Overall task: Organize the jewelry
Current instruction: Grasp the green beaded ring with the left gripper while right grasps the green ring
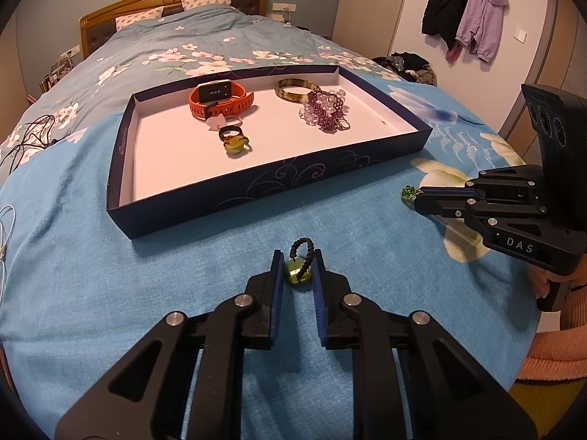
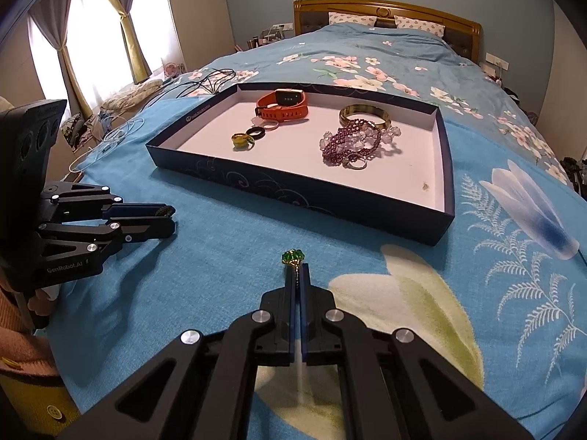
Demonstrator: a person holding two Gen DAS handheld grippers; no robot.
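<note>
My left gripper (image 1: 298, 256) is shut on a black beaded ring with a green stone (image 1: 299, 269), which sits on the blue bedspread just in front of the tray. The left gripper (image 2: 170, 218) also shows from the side in the right wrist view. My right gripper (image 2: 298, 269) is shut on a gold ring with a green gem (image 2: 292, 257), whose gem sticks out past the fingertips. A dark blue tray (image 1: 256, 190) (image 2: 293, 187) with a white floor holds an orange smartwatch (image 1: 220, 101), a bangle (image 1: 293, 90), a purple beaded bracelet (image 1: 326, 110) and several rings (image 1: 234, 139).
Both grippers rest low on the floral bedspread (image 2: 422, 293) near the bed's foot. Cables (image 1: 29, 135) lie on the bed to the left of the tray. Coats (image 1: 466, 14) hang on the far wall. A person's orange sleeve (image 1: 550, 348) is at the right.
</note>
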